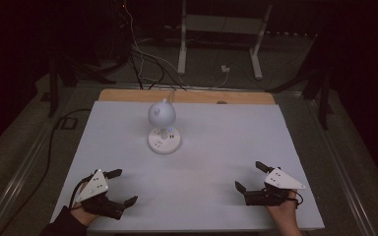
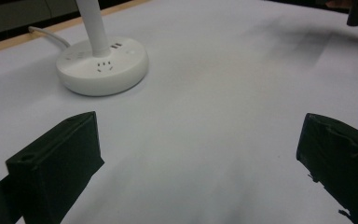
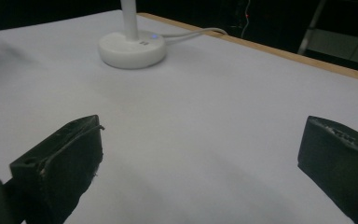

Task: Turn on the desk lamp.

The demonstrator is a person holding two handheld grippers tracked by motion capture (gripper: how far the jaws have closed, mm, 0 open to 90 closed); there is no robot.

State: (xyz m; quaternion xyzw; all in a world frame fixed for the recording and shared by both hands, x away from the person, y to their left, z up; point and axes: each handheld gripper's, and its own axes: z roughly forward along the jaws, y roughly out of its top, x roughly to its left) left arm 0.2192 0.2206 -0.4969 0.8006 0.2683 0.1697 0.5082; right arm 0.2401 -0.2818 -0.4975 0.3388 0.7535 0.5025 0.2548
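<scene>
At the top edge, the desk lamp [image 2: 101,60] stem is cut off.

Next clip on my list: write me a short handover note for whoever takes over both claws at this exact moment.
Left claw: open, nothing between its jaws, low over the near left part of the white table top.
Right claw: open, nothing between its jaws, near right part of the table.
White desk lamp with a round head and a round base with sockets: stands upright toward the far middle of the table, its white cable running off the far edge. A small blue light glows on the base.
Done: nothing visible; the lamp is untouched.
Left: probably everything, starting with reaching for the lamp.
</scene>
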